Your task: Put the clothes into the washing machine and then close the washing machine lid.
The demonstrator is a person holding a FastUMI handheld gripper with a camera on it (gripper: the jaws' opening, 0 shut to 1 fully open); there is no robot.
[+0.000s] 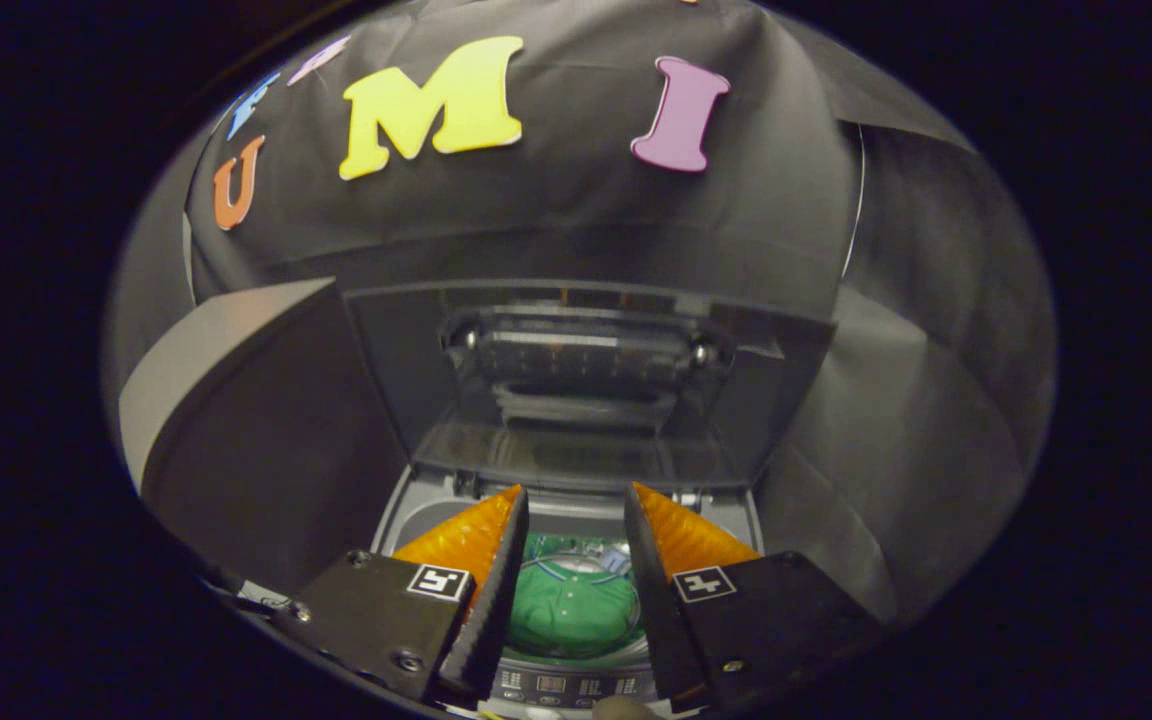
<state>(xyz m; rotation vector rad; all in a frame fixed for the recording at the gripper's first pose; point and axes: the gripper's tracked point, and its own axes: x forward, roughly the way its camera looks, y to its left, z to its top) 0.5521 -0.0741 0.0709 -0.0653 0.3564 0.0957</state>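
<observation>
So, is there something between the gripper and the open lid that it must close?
Nothing visible. The gripper is open above the drum, where the green shirt lies. The lid stands upright just beyond the fingertips, with free space between.

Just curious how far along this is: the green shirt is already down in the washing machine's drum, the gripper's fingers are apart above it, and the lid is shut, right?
Not quite: the lid stands open, tilted up behind the drum. The gripper view shows it. The green shirt does lie in the drum, and the gripper hangs open above it.
</observation>
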